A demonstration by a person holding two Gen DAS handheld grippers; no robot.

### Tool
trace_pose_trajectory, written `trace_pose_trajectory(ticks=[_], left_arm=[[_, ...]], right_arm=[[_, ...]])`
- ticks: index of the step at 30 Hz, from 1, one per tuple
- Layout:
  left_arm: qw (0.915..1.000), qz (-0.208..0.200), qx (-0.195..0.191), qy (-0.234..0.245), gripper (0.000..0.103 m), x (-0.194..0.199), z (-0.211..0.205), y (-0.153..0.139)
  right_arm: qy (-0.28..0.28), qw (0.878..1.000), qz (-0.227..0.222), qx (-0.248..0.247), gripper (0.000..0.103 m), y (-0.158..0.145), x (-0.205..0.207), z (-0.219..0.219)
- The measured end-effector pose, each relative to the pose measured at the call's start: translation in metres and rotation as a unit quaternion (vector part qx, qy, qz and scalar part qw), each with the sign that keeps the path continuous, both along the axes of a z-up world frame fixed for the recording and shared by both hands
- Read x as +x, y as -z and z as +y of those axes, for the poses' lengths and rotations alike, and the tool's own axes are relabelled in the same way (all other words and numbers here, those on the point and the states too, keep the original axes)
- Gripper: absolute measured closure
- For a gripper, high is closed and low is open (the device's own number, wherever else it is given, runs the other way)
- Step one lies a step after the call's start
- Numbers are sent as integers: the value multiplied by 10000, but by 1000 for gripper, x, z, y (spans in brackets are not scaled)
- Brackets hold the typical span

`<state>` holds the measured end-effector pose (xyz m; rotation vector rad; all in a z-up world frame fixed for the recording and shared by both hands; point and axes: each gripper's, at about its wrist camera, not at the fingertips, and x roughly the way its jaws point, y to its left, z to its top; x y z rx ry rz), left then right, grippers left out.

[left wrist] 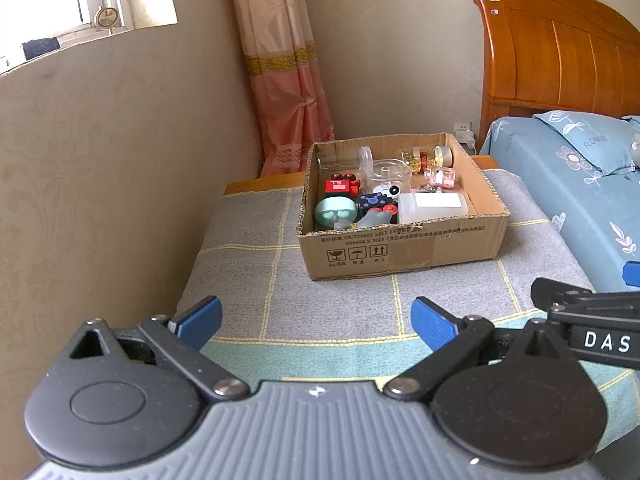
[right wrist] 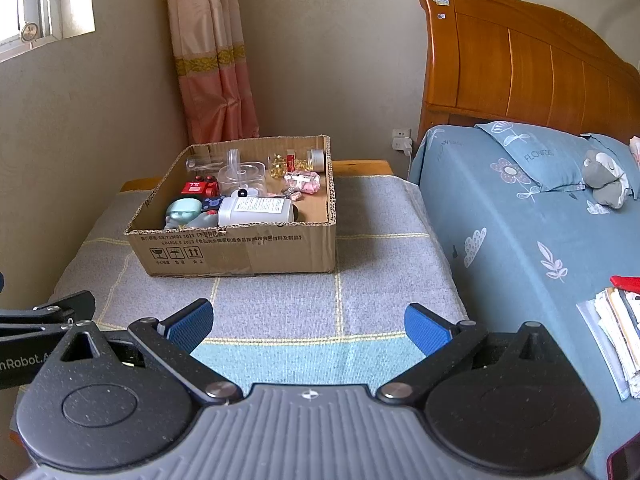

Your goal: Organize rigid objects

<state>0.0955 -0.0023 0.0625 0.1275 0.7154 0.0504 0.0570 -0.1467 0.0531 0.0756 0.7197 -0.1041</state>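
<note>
Both the left gripper (left wrist: 316,322) and right gripper (right wrist: 308,326) hover level, released and empty, cardboard box (left wrist: 400,250) at twelve o'clock.

A grey checked cloth (right wrist: 280,292) covers the table (right wrist: 360,167); the cardboard box (right wrist: 240,252) sits on it.
</note>
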Motion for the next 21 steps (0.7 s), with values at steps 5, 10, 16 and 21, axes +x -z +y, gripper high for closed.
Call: trace_pose_trajectory(ticks=[5, 10, 16, 21], left_arm=[[10000, -6, 4, 11, 3, 0, 0, 0], [10000, -5, 11, 17, 3, 0, 0, -2], [10000, -7, 13, 25, 3, 1, -2, -3], [10000, -10, 18, 26, 3, 1, -2, -3]], right_arm=[[4, 10000, -10, 17, 0, -1, 0, -1], [2, 10000, -19, 12, 0, -1, 0, -2], [-5, 10000, -24, 27, 0, -2, 0, -3], [-1, 10000, -29, 26, 0, -2, 0, -4]])
